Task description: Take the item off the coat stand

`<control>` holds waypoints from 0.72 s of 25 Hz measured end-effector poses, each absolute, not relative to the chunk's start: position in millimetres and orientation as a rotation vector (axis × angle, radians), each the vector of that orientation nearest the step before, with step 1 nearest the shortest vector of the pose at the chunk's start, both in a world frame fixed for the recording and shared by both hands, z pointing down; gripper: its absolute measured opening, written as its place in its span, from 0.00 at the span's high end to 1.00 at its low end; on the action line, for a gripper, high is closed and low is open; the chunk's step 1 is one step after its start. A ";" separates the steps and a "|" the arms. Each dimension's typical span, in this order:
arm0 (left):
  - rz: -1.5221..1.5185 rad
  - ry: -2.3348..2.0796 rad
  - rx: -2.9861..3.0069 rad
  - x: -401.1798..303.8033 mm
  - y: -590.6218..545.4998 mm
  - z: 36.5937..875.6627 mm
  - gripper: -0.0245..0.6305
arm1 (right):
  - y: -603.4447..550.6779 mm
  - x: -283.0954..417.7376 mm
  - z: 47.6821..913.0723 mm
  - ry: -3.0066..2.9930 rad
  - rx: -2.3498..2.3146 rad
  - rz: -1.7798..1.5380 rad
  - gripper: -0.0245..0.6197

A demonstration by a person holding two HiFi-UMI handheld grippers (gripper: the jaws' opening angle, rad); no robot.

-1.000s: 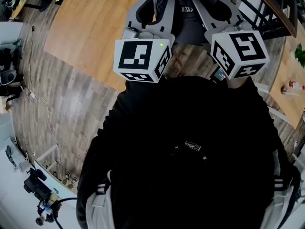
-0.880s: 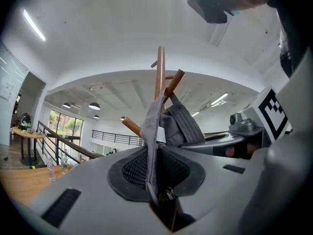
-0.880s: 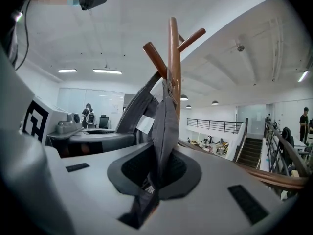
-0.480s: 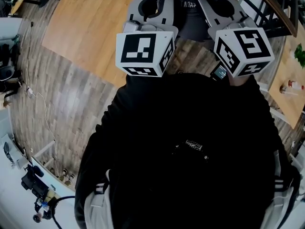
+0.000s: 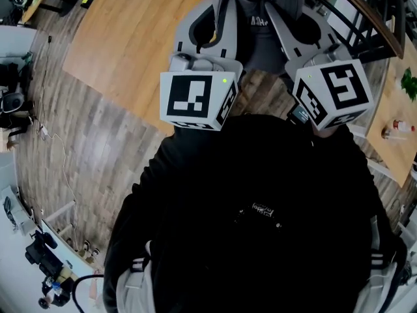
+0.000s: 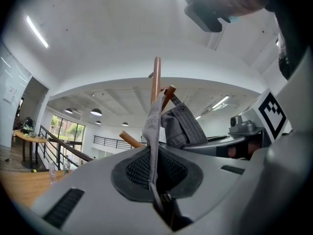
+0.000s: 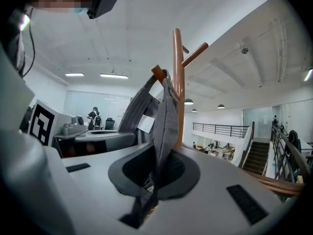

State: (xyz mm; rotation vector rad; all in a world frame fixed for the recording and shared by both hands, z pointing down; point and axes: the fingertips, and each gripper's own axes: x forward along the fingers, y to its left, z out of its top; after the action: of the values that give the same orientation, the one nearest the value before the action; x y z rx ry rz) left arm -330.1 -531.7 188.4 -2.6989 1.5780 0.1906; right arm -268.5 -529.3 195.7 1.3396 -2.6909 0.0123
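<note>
Grey bag (image 7: 142, 106) hangs on the coat stand (image 7: 177, 72); left hand-held gripper (image 6: 156, 180) and right hand-held gripper (image 7: 155, 175), just closed, pinch its straps (image 6: 153, 129); lifting remains.

A black top (image 5: 260, 194) fills the frame's lower half, with a small white chest print (image 5: 264, 208), perhaps a logo. Pale sleeves (image 5: 133, 279) carry black stripes. Left gripper (image 6: 155, 173) and right gripper (image 7: 156, 173) are pale grey, each topped by a black-and-white marker cube (image 5: 195, 100).

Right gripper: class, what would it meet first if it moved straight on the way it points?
The grey fabric item the right gripper grips; behind it, probably the wooden coat stand pole.
</note>
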 end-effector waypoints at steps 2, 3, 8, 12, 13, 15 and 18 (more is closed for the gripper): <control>0.197 1.572 -2.698 -331.0 -525.2 186.1 0.94 | -523.2 -270.1 194.4 -2.698 1.333 0.020 0.91; 0.200 1.567 -2.693 -330.8 -523.1 182.2 0.94 | -521.6 -270.4 190.8 -2.702 1.328 0.019 0.92; 0.234 1.531 -2.649 -331.4 -514.3 162.4 0.94 | -515.5 -272.7 171.6 -2.731 1.322 -0.053 0.92; 0.259 1.529 -2.625 -333.0 -505.2 158.5 0.94 | -507.1 -273.8 168.0 -2.743 1.314 -0.111 0.91; 0.263 1.532 -2.618 -333.6 -502.0 158.2 0.94 | -504.4 -274.1 167.8 -2.749 1.313 -0.111 0.91; 0.270 1.530 -2.605 -332.8 -498.4 155.9 0.94 | -501.8 -274.3 165.5 -2.756 1.303 -0.128 0.92; 0.286 1.514 -2.604 -328.0 -495.9 151.9 0.94 | -499.7 -270.0 161.0 -2.754 1.307 -0.141 0.92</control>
State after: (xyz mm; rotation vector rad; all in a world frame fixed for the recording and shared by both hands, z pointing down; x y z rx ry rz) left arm -328.0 -495.9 151.9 -2.6044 1.5144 0.2858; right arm -270.0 -499.7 161.0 1.3073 -2.7535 -0.1409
